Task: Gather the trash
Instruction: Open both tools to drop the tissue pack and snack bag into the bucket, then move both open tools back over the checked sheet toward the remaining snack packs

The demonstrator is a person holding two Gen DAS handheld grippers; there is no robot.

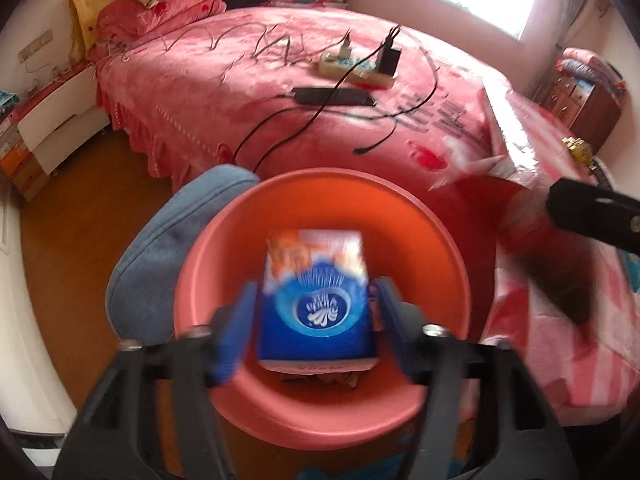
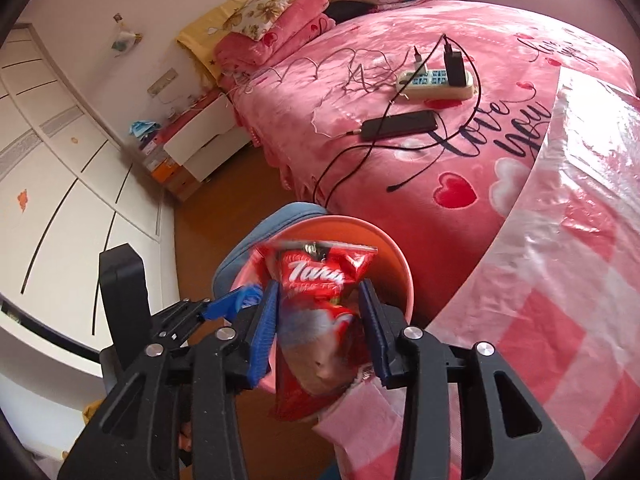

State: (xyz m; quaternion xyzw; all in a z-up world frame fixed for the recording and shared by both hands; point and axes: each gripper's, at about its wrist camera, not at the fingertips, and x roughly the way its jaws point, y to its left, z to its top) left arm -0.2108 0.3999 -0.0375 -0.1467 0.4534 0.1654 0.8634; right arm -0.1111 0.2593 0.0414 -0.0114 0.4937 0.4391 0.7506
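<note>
We are at the drop stage for two pieces of trash at once. Our left gripper (image 1: 316,316) sits directly above the bin (image 1: 320,408), and the blue box (image 1: 318,300) lies between its fingers, over the bin's mouth. The blue pads stand just off the box's sides with slivers of gap showing, so we judge the jaws apart and the box released or about to fall; motion blur keeps us from being sure of contact. Some crumpled scraps show at the bin's bottom under the box, so at least a little is already collected.

Our right gripper (image 2: 320,320) is clamped on the red bag (image 2: 316,312), pads pressing both sides, at the bin's (image 2: 400,256) near right edge. The bag hangs partly over the rim, not yet inside.

Left to do, as we judge it: let the box go, carry the bag over the opening and release it. The bed (image 2: 400,152), far right, holds a power strip (image 2: 434,82), a phone (image 2: 400,124) and cables, which do not look like trash. We see no other loose rubbish in either view.
</note>
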